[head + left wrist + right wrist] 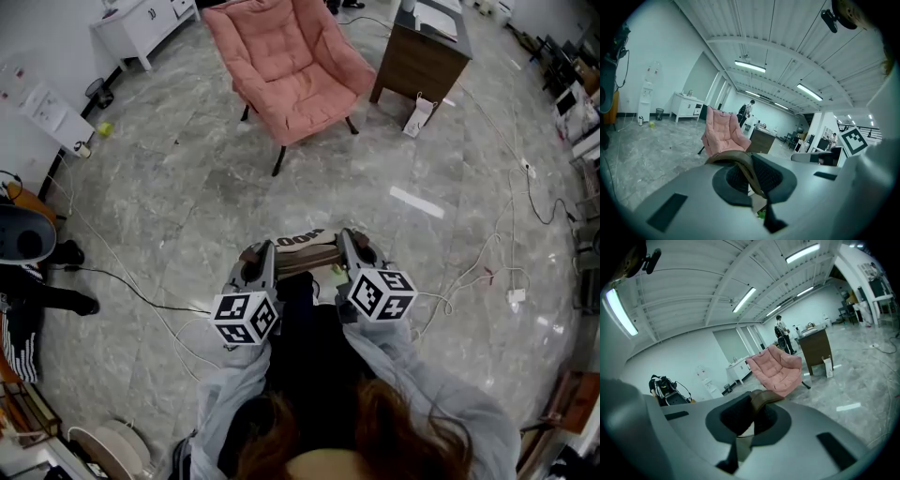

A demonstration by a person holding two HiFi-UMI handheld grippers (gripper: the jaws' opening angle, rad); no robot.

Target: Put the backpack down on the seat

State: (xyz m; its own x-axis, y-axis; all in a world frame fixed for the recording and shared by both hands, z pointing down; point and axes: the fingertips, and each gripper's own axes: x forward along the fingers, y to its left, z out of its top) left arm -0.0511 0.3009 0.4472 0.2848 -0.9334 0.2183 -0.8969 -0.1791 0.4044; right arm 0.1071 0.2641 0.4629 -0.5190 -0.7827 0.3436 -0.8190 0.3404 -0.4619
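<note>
The backpack hangs close in front of me by its brown top strap (pixel 302 251); its dark body (pixel 298 323) drops between my arms. My left gripper (pixel 261 257) is shut on the strap's left end, my right gripper (pixel 349 244) on its right end. In the left gripper view the strap (pixel 740 164) runs through the shut left gripper (pixel 751 182). The right gripper view shows the strap (pixel 764 399) pinched in the right gripper (pixel 751 417). The seat is a pink padded armchair (pixel 292 66) on dark legs, well ahead across the floor, empty, also visible as the armchair (pixel 723 133) and the armchair (pixel 780 369).
A dark wooden desk (pixel 422 52) stands right of the armchair with a white paper bag (pixel 418 114) leaning at its foot. Cables (pixel 487 262) trail over the marble floor at right and left. A white cabinet (pixel 141 23) is at far left; a person's legs (pixel 37 295) at the left edge.
</note>
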